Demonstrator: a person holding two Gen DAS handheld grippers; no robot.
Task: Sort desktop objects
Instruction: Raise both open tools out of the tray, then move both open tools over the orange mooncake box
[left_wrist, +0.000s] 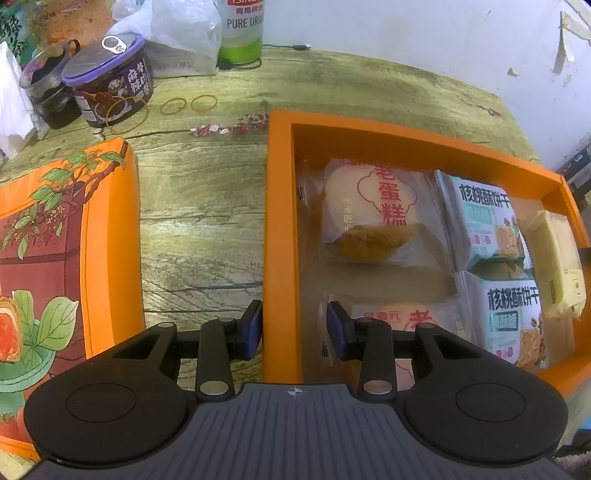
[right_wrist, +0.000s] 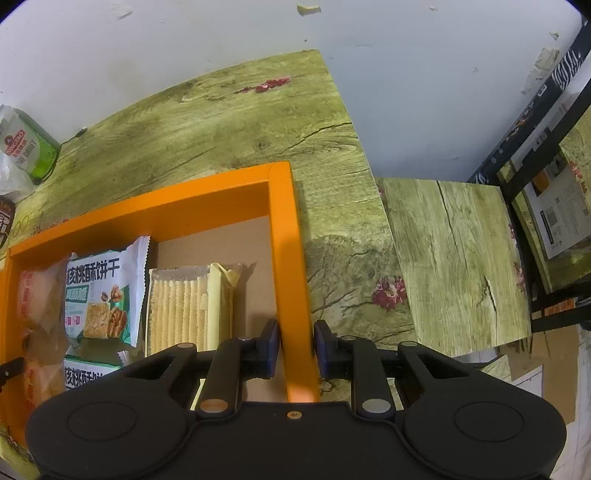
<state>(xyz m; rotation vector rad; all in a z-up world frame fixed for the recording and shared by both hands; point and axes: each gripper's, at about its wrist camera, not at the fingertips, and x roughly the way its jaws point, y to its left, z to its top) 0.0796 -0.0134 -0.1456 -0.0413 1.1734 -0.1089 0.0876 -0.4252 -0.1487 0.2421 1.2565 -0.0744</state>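
An open orange box (left_wrist: 406, 142) sits on the wooden table and holds wrapped snacks. Inside are an egg cake pack (left_wrist: 373, 210), a second one (left_wrist: 406, 317) nearer me, two walnut biscuit packs (left_wrist: 484, 221) and a yellow wafer pack (left_wrist: 554, 266). My left gripper (left_wrist: 294, 330) straddles the box's left wall, one pad outside and one inside, shut on it. In the right wrist view my right gripper (right_wrist: 296, 345) is shut on the box's right wall (right_wrist: 291, 240). Beside that wall lie the wafer pack (right_wrist: 184, 310) and a biscuit pack (right_wrist: 103, 295).
The box's illustrated orange lid (left_wrist: 55, 258) lies flat to the left. At the back left stand a purple-lidded can (left_wrist: 110, 81), a glass jar (left_wrist: 48, 85), a plastic bag (left_wrist: 177, 33) and a green beer can (left_wrist: 242, 29). Rubber bands (left_wrist: 203, 102) lie nearby. A lower side table (right_wrist: 454, 258) adjoins the table's right edge.
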